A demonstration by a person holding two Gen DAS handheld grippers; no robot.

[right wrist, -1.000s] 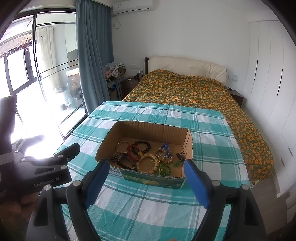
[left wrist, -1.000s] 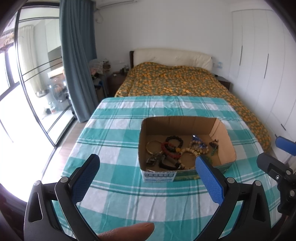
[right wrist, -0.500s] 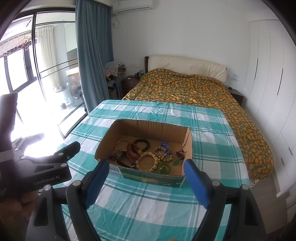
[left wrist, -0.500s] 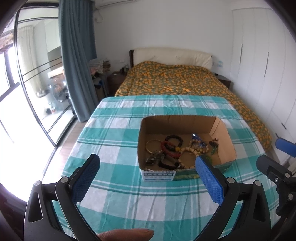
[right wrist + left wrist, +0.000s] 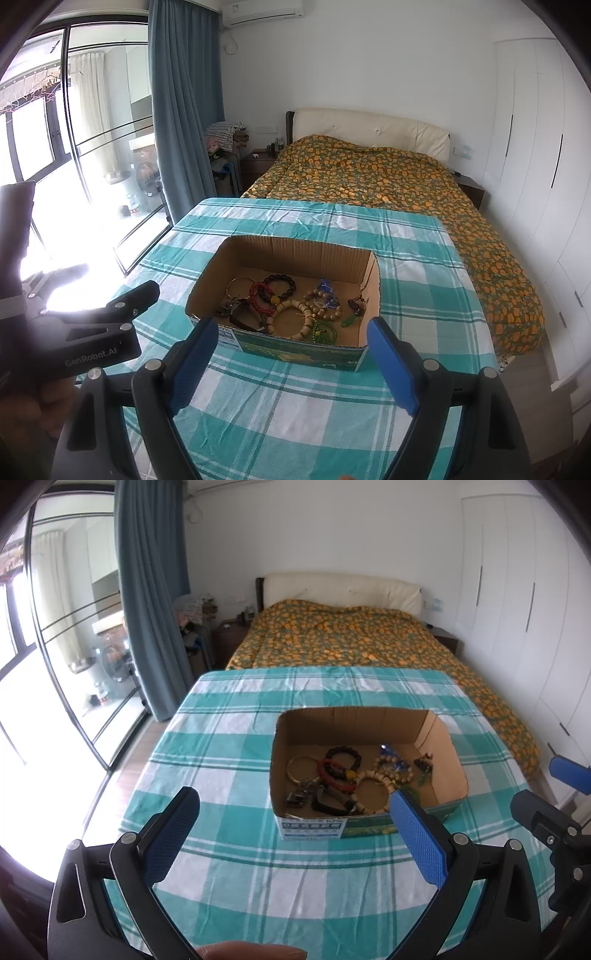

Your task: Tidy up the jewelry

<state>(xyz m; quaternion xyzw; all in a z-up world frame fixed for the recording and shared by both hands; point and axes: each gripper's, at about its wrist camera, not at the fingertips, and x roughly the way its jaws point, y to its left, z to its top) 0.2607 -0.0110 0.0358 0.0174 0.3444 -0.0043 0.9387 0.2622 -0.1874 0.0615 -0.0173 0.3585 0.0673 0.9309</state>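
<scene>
I see both claws wide, holding nothing: left gripper [image 5: 293, 823], right gripper [image 5: 291, 350]. Jewelry [image 5: 284, 304] piled inside cardboard box [image 5: 291, 251] mid-table on checked cloth [image 5: 295, 402], just beyond my fingers.

Left gripper [image 5: 291, 812] fills the bottom of the frame, blue pads [image 5: 417, 838] spread wide, nothing between them. Cardboard box [image 5: 365, 716] sits mid-frame on the teal checked tablecloth [image 5: 229, 738], just beyond the pads. Inside: gold bangle [image 5: 301, 770], black bead bracelet [image 5: 343, 755], red bead bracelet [image 5: 332, 775], wooden bead bracelet [image 5: 373, 775], all bunched and touching. Small blue piece further right, too small to identify. Right gripper [image 5: 554, 805] pokes in at the right edge. Bed [image 5: 354, 642] with orange-patterned cover upper centre. A fingertip [image 5: 251, 950] at bottom edge.
</scene>
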